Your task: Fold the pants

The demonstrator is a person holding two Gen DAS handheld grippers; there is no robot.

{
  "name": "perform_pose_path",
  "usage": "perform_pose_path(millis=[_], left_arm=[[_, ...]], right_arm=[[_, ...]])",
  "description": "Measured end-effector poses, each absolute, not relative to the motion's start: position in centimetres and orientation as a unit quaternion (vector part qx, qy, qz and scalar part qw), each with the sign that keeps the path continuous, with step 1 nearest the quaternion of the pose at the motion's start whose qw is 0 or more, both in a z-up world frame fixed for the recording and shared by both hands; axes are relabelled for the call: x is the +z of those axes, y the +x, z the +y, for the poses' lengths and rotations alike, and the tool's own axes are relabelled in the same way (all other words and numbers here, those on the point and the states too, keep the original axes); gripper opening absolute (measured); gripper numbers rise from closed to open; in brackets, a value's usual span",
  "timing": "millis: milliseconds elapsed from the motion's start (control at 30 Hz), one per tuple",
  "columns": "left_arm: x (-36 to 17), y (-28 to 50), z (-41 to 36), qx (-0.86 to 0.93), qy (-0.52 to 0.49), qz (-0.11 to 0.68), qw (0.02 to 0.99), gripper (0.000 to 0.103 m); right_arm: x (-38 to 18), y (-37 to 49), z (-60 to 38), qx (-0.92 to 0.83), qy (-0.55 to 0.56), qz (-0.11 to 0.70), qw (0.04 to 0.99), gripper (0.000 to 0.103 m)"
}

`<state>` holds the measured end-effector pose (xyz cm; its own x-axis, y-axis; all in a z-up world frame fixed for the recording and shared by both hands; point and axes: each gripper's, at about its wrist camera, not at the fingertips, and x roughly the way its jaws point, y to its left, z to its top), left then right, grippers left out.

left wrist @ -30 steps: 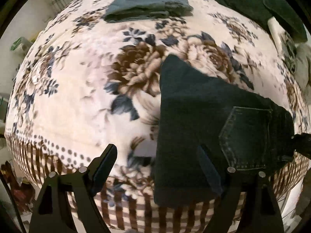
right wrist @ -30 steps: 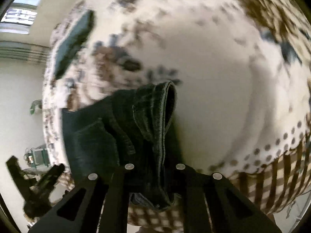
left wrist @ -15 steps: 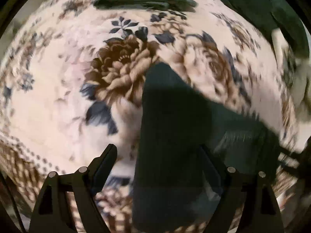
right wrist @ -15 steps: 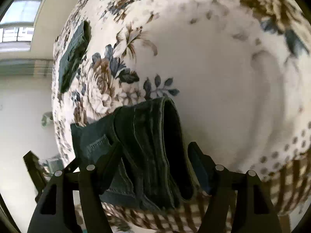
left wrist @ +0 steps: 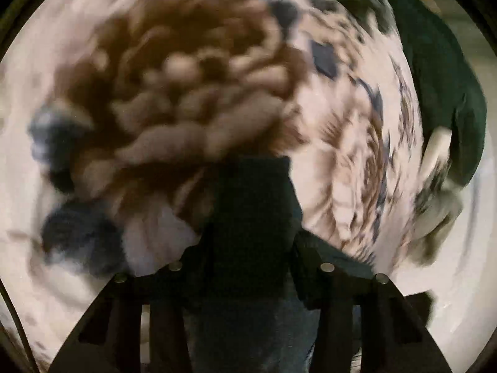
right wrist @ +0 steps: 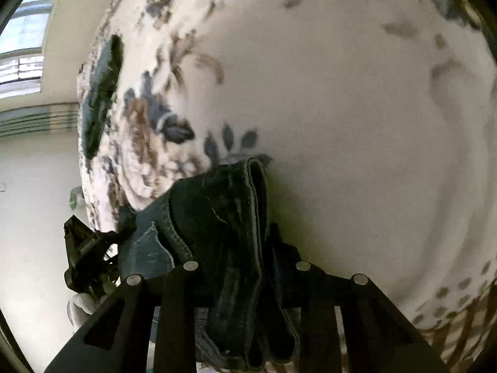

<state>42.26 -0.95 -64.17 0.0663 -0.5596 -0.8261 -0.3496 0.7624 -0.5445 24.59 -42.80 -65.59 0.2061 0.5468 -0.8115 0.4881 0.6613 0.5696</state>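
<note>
The dark denim pants point(left wrist: 251, 217) lie folded on the floral blanket point(left wrist: 155, 93). My left gripper point(left wrist: 248, 248) is shut on a corner of the folded pants; the view is blurred by motion. In the right wrist view my right gripper point(right wrist: 242, 248) is shut on the waistband end of the pants point(right wrist: 223, 205), whose back pocket point(right wrist: 146, 248) shows at the left. The left gripper point(right wrist: 84, 248) shows there at the far left, at the other end of the pants.
A folded grey-blue garment point(right wrist: 99, 93) lies farther back on the blanket. A dark green cloth point(left wrist: 435, 77) and a pale pillow point(left wrist: 438, 186) lie at the right. The blanket's checked border point(right wrist: 459, 326) hangs over the near edge. A window point(right wrist: 18, 46) is at the far left.
My left gripper moved forward over the pants and shut on their corner. My right gripper, open half a second ago, has shut on the waistband end again.
</note>
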Motion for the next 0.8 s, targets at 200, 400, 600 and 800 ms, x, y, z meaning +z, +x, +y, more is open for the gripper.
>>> perform_pose_path(millis=[200,400,600,800], left_arm=[[-58.5,40.1,-3.7,-0.089,-0.196,0.682,0.699,0.062],[-55.7,33.4,-6.9,-0.088,-0.044,0.662,0.743,0.064],[-57.8,31.6,-6.3,-0.075,-0.022,0.667,0.741,0.073],[-57.6,31.0,-7.3,-0.083,0.021,0.656,0.750,0.086]], right_arm=[[-63.1,23.9,-43.1,0.042,0.413,0.639,0.647,0.068],[-64.1,19.1,-41.4,0.067,0.441,0.668,0.596,0.075],[-62.5,16.7,-40.2,0.037,0.419,0.648,0.635,0.025],[-64.6,15.1,-40.3,-0.002,0.389,0.673,0.628,0.024]])
